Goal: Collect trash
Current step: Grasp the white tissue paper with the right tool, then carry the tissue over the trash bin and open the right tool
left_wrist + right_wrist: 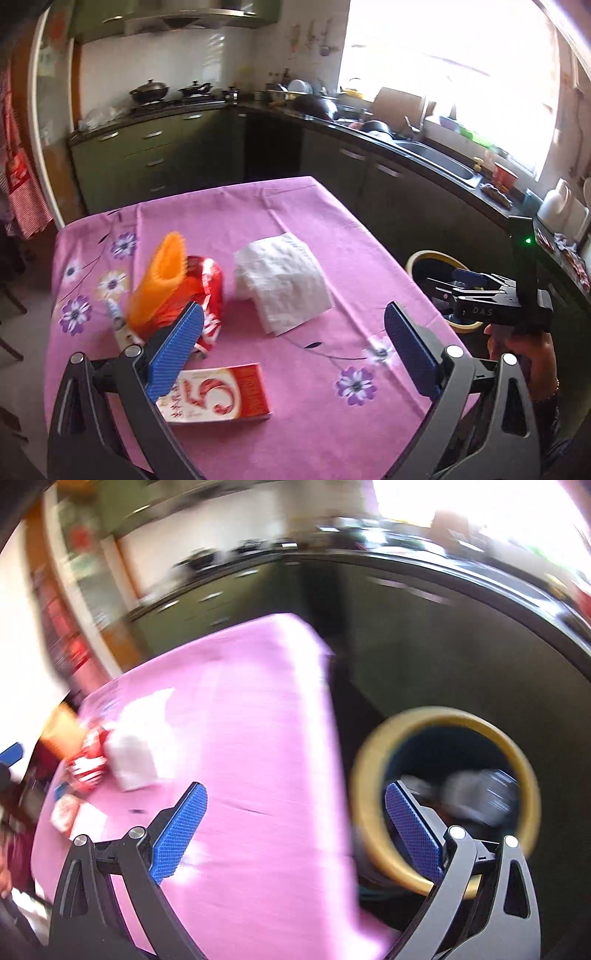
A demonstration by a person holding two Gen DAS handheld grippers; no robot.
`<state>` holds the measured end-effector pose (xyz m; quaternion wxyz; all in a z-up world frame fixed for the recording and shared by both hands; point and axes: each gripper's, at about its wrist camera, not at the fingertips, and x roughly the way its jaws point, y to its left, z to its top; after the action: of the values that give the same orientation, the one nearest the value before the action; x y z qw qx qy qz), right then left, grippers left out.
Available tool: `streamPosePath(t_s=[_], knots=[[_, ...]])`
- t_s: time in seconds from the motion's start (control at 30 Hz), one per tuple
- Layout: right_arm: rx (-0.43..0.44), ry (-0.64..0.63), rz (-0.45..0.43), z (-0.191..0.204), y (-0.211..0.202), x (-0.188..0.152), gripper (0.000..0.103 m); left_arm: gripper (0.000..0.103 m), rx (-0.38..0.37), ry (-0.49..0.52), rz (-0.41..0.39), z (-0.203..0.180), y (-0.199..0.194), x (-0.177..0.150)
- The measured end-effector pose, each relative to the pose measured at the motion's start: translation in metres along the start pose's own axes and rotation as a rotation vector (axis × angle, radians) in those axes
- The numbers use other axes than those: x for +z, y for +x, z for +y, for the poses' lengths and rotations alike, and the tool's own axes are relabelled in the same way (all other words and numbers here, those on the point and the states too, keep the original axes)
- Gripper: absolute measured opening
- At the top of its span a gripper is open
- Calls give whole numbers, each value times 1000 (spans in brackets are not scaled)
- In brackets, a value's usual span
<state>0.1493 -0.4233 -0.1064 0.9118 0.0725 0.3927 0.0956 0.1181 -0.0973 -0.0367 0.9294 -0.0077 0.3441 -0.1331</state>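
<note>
On the pink flowered tablecloth (236, 221) lie a crumpled white paper towel (282, 280), a red wrapper (210, 284) with an orange cup-like piece (159, 280) on it, a small tube (118, 321) and a red-and-white packet (221, 393). My left gripper (291, 350) is open and empty above the table's near side. My right gripper (293, 830) is open and empty over the table's right edge; it also shows in the left wrist view (476, 291). The yellow-rimmed bin (443, 797) stands on the floor to the right of the table, with trash inside.
Green kitchen cabinets (155, 155) and a dark counter with pots and a sink (436, 158) run behind and to the right. A bright window (443, 74) is at the back right. The right wrist view is motion-blurred.
</note>
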Motion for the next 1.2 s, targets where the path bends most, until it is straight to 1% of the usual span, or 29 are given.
streamPosePath(t_s=[0.03, 0.13, 0.2, 0.27, 0.37, 0.5, 0.6, 0.73, 0.8, 0.83, 0.87, 0.9, 0.93, 0.97, 1.07, 1.2], knots=[[23, -36, -1, 20, 6, 4, 98, 94, 11, -27, -1, 12, -5, -4], [79, -149, 5, 81, 31, 12, 98, 94, 32, -88, -9, 43, -18, -13], [87, -202, 19, 110, 46, 12, 98, 94, 44, -116, -10, 60, -25, -19], [65, -237, 37, 131, 61, 11, 98, 94, 50, -137, -12, 72, -30, -22], [74, -247, 70, 145, 80, 14, 98, 94, 61, -151, -22, 81, -36, -25], [47, -262, 109, 160, 102, 16, 98, 94, 67, -172, -27, 92, -38, -28], [29, -265, 137, 166, 119, 16, 98, 94, 63, -189, -14, 98, -35, -32], [5, -275, 154, 174, 131, 11, 98, 94, 60, -201, -3, 104, -33, -35], [-3, -271, 152, 172, 129, 12, 78, 94, 63, -202, -1, 105, -33, -35], [2, -260, 156, 171, 128, 12, 54, 94, 63, -202, -1, 105, -33, -36], [11, -246, 167, 168, 128, 12, 38, 94, 64, -202, 0, 105, -33, -36], [19, -240, 174, 169, 127, 10, 31, 94, 64, -202, 1, 106, -32, -35], [25, -238, 179, 167, 126, 9, 14, 94, 63, -202, 3, 107, -31, -35], [32, -235, 178, 166, 122, 8, 5, 94, 62, -201, 4, 106, -31, -35], [62, -228, 159, 160, 106, 9, 3, 94, 58, -199, 9, 104, -29, -35], [113, -201, 119, 149, 75, 14, 3, 94, 56, -187, 4, 99, -31, -34]])
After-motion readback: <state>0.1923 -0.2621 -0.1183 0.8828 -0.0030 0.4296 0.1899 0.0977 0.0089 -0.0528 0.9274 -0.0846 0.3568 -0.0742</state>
